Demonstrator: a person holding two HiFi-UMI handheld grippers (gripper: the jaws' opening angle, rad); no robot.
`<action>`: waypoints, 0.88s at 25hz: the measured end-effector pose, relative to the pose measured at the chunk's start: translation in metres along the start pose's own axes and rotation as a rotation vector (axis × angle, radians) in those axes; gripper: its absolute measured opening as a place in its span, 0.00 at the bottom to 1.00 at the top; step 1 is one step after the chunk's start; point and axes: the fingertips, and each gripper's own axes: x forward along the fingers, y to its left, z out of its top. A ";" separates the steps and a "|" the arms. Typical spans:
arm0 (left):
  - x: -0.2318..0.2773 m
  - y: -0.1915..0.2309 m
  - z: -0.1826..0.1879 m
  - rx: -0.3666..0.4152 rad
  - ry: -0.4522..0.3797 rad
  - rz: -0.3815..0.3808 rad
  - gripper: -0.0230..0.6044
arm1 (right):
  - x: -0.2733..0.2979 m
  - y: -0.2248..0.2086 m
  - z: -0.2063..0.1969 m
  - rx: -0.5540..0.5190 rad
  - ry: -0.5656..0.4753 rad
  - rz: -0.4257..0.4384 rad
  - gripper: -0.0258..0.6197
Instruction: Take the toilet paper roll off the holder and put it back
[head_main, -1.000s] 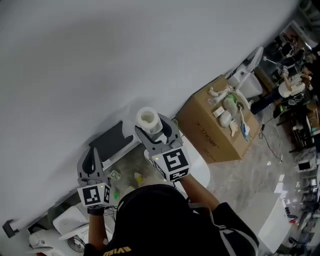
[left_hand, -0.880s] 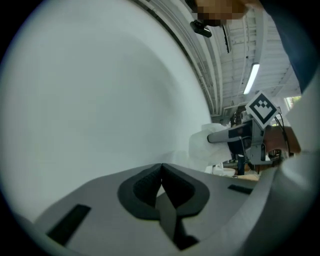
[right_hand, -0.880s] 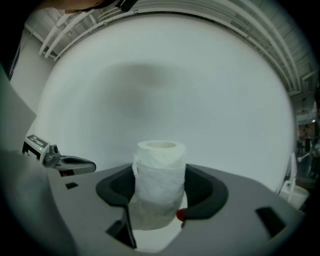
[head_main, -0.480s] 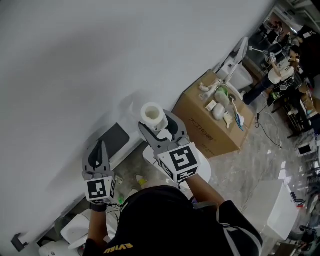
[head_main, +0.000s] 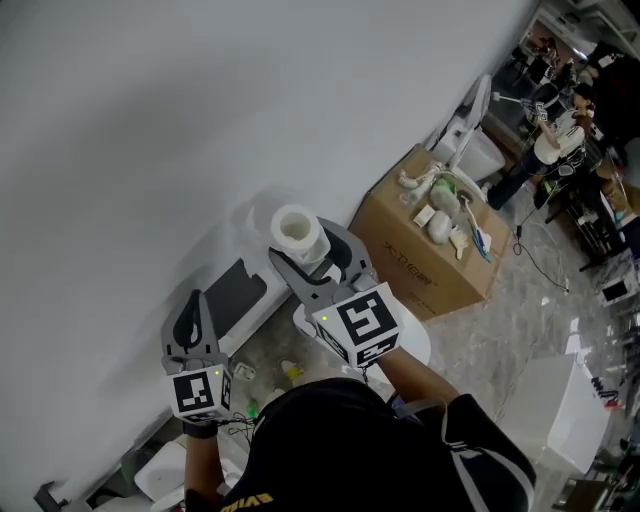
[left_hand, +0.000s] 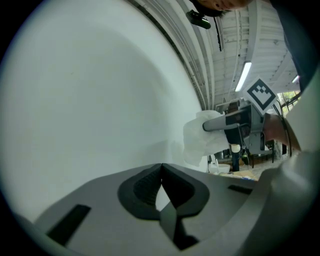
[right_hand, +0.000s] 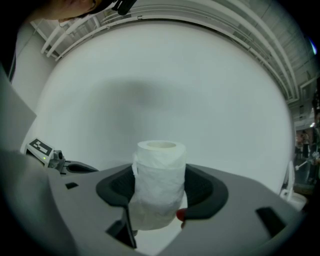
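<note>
item: roll (head_main: 297, 228), upright, pinched at its sides by my right gripper (head_main: 305, 252), near the wall (head_main: 150, 120); i judge it's off the holder, awaiting refitting. left gripper (head_main: 190, 322): jaws pressed together, empty, idle beside the wall.

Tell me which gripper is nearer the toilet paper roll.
Right. The right gripper is shut on the roll; the left gripper, shut and empty, sits apart, to the roll's left in the head view.
</note>
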 end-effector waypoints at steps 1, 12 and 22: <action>0.002 -0.002 -0.001 -0.014 -0.006 -0.004 0.05 | 0.001 0.000 -0.001 -0.007 0.000 0.004 0.46; 0.007 0.007 0.024 0.077 -0.052 -0.001 0.05 | 0.016 0.016 0.013 -0.013 -0.002 0.030 0.46; -0.001 0.018 0.030 0.044 -0.063 0.027 0.05 | 0.029 0.027 0.016 -0.015 0.002 0.047 0.46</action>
